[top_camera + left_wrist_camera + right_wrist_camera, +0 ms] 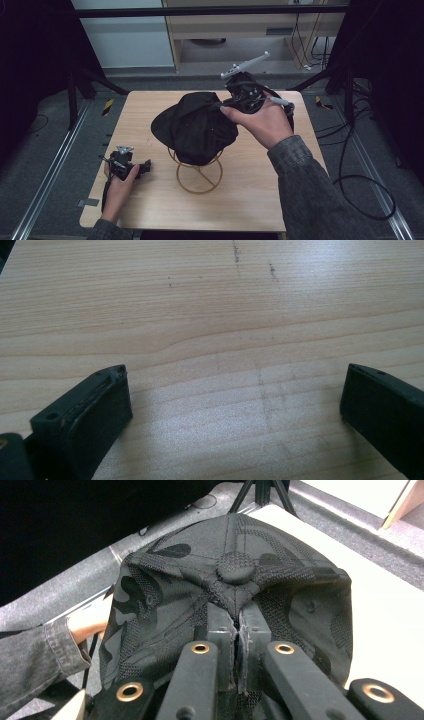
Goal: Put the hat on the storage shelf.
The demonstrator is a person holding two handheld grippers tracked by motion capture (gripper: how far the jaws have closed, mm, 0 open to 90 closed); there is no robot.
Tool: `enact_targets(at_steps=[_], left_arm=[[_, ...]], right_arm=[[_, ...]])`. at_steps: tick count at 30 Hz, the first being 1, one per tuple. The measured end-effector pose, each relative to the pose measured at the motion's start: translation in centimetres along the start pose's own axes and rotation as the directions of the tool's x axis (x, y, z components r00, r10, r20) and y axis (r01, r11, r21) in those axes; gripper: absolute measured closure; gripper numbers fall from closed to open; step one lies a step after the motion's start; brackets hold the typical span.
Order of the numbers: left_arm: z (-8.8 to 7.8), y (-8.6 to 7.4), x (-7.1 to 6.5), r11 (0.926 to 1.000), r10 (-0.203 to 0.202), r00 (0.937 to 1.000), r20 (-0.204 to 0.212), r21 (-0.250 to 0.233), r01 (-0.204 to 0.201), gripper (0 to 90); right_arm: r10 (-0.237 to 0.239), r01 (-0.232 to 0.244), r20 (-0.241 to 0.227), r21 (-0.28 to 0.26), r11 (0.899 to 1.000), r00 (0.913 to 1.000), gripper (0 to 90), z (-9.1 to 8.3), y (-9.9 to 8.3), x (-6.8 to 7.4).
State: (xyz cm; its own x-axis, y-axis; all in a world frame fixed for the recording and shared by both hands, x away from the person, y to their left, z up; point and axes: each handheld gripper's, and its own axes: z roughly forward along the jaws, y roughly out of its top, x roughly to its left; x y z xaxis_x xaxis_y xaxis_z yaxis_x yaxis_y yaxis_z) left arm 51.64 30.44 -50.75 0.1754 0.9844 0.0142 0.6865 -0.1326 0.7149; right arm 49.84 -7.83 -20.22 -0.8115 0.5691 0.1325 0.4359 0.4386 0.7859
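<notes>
A black cap (197,127) sits over the top of a wire stand (198,175) near the middle of the wooden table (260,195). The right gripper (235,102) has hold of it at the far right side, its jaws pressed fully together on a pinch of the fabric. The right gripper view shows what the high view cannot: the cap (235,595) has a tone-on-tone camouflage pattern woven into the cloth, a round covered button at the crown, seams that run out from it and small stitched vent holes. The right gripper (237,630) there bites the cloth just below that button, and the fabric puckers toward the jaws. Beyond the cap a sleeve (35,657) comes in at the lower left of that view.

The high view shows the stand's ring base flat on the table and the cap's brim pointing toward the left. The left gripper (142,167) rests low on the table near the front left corner, well apart from the cap. In the left gripper view its jaws stand wide apart with nothing between them, over bare wood grain (225,340) with a few faint dark scuffs.

No brand, label or writing can be read on the cap or the grippers.
</notes>
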Motion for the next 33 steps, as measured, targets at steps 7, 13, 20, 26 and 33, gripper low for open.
enact_targets(at_steps=[7, 13, 20, 26, 33], left_arm=[[0.0, 0.0, 0.0, 1.0, 0.002, 1.0, 0.001, 0.001, -0.003, 0.0], [0.0, 0.0, 0.0, 1.0, 0.002, 1.0, 0.001, 0.001, -0.002, 0.0], [0.0, 0.0, 0.0, 1.0, 0.003, 1.0, 0.001, 0.001, -0.003, 0.0], [0.0, 0.0, 0.0, 1.0, 0.003, 1.0, 0.001, 0.001, -0.003, 0.0], [0.0, 0.0, 0.0, 1.0, 0.004, 1.0, 0.001, 0.002, -0.004, 0.0]], right_arm=[[0.003, -0.002, -0.007, 0.028, 1.0, 1.0, 86.7, 0.6, -0.6, -0.1], [0.004, -0.004, -0.009, 0.04, 0.999, 1.0, 86.6, 1.0, -1.1, -0.1], [0.001, -0.001, -0.003, 0.071, 0.998, 1.0, 86.6, 1.5, -1.5, -0.2], [-0.002, 0.002, -0.003, 0.076, 0.997, 1.0, 86.6, 1.7, -1.8, -0.2], [-0.028, 0.026, 0.015, 0.119, 0.993, 0.9995, 86.5, 2.6, -2.4, 0.1]])
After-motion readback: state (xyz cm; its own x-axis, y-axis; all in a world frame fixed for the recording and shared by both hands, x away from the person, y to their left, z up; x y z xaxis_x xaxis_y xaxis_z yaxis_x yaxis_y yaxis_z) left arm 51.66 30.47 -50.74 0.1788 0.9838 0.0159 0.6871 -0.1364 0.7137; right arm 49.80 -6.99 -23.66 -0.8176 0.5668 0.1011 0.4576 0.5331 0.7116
